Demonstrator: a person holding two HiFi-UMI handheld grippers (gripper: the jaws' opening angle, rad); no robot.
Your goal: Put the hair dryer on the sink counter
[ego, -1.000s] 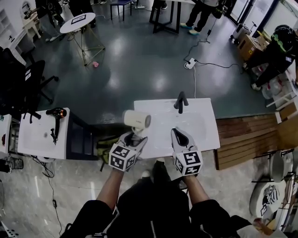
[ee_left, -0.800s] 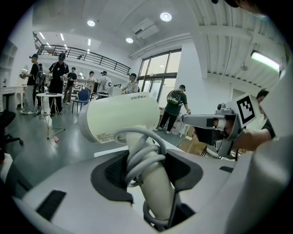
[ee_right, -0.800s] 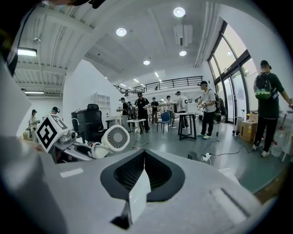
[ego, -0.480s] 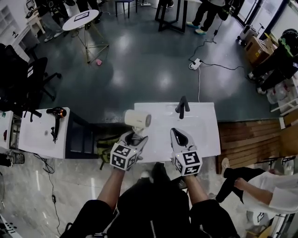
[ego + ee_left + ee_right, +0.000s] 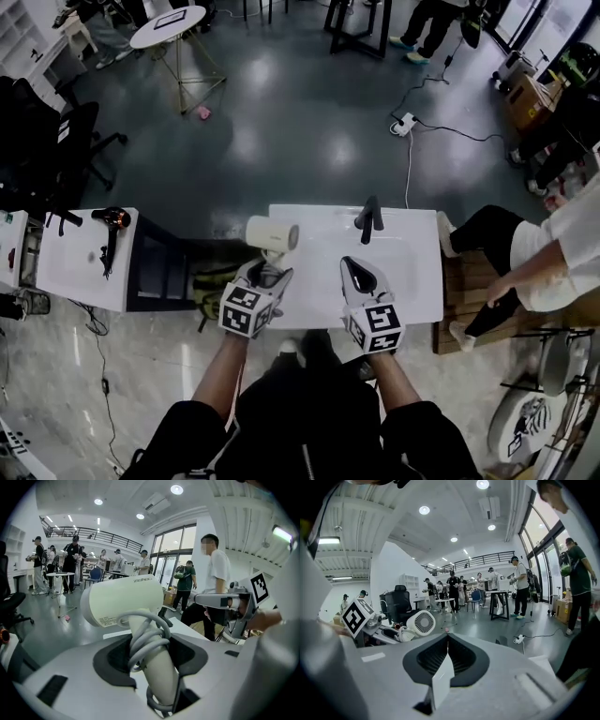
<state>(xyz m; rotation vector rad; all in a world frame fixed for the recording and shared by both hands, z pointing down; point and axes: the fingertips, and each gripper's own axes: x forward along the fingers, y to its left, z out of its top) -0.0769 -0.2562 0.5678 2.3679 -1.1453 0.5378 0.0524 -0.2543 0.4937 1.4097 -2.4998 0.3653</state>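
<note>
A cream hair dryer [image 5: 270, 234] with its grey cord wound round the handle is held upright at the left end of the white sink counter [image 5: 422, 272]. My left gripper [image 5: 262, 274] is shut on its handle [image 5: 157, 667], and its barrel [image 5: 123, 599] points sideways above the jaws. My right gripper [image 5: 356, 274] hovers over the basin, shut with nothing in it [image 5: 447, 637]. In the right gripper view the dryer's round rear grille [image 5: 423, 622] shows at the left.
A black faucet [image 5: 370, 217] stands at the counter's far edge. To the left is another white counter [image 5: 75, 272] with a black hair dryer [image 5: 111, 220]. A person [image 5: 525, 262] sits close by the counter's right end. A round table [image 5: 178, 28] and a floor cable [image 5: 412, 122] lie beyond.
Both grippers hold much the same pose, the dryer shifted slightly left. A person has come in and sat at the counter's right end.
</note>
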